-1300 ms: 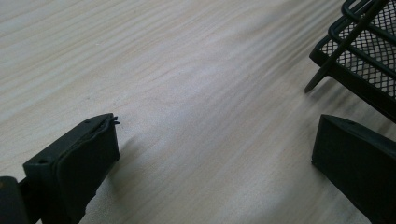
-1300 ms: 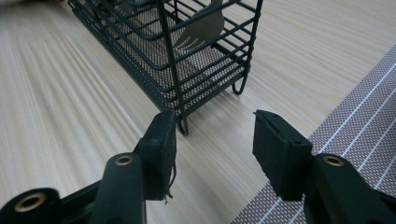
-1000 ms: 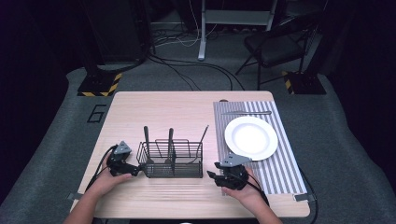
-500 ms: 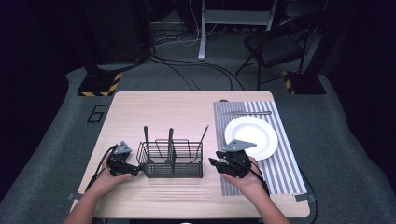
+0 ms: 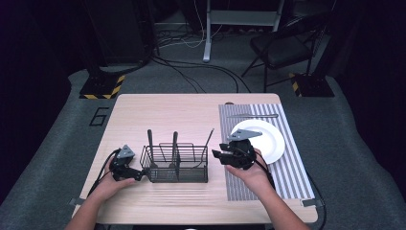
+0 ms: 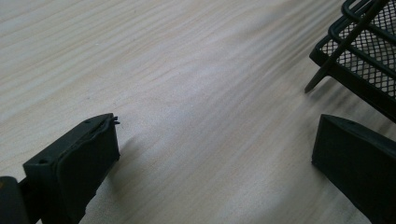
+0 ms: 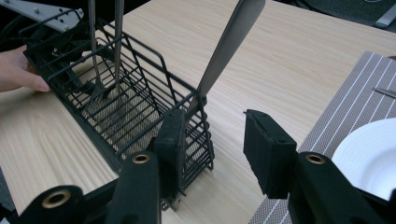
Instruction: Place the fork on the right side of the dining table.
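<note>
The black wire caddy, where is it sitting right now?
In the high view the black wire caddy stands on the wooden table, between the left claw and the right claw, left of the striped placemat.

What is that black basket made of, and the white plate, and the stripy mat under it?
The basket looks like metal wire and mesh with a matte black coating: thin stiff bars, see-through sides. The plate seems glazed ceramic, smooth, white and slightly shiny, though it could be plastic. The mat looks like woven fabric or vinyl, grey with thin pale stripes and no shine.
</note>
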